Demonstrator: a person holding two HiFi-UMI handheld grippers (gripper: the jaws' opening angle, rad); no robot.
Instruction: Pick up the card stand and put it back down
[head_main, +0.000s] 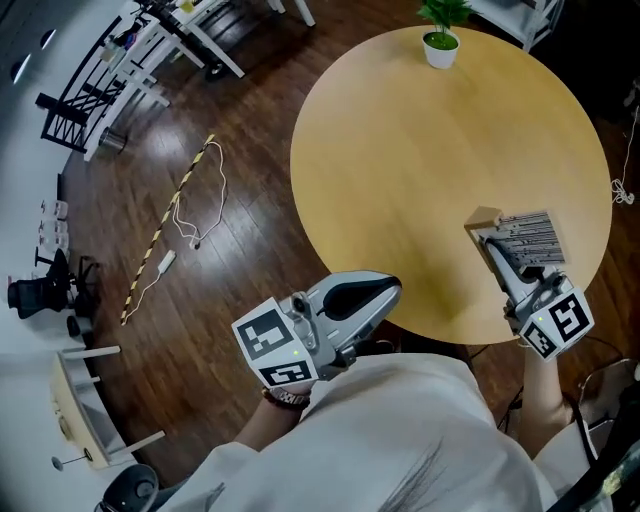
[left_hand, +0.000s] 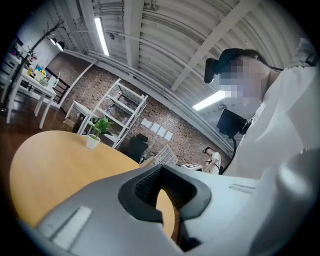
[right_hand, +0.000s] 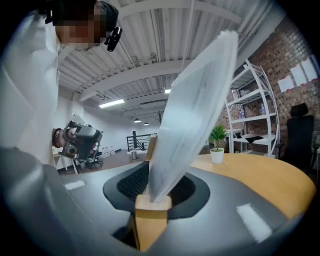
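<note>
**Holding a card stand by its wooden base**

Showing a card stand (head_main: 520, 238) at the near right edge of a round table (head_main: 420, 150). Consisting of a small wooden block (right_hand: 150, 222) with a pale, thin card (right_hand: 195, 110) slotted into its top. Leaning to the right in the right gripper view and rising tall above the block. Seeming to hang just clear of the tabletop rather than resting on it, though not showing this for certain.

Likely weighing very little. Probably feeling hard and stiff at the block, with flat sides offering a sure hold. Probably bending easily at the card, and perhaps sliding out of its slot if pulled or knocked. Calling for a hold low on the block, never on the card. Risking a topple when set down, being tall over a narrow foot, so needing the block's underside flat on the table before letting go.

Being gripped by the right gripper (head_main: 497, 252), with both jaws pressed tight against the sides of the block and the card standing free above them.

Waiting further left, near the person's body and just off the table's edge, with the left gripper (head_main: 390, 288) closed on nothing, jaws together.

Also showing a small potted plant (head_main: 440, 45) at the far side of the table, well apart from the stand. Showing a dark wooden floor (head_main: 250, 200) beyond, with a loose cable (head_main: 190, 215) lying on it.
</note>
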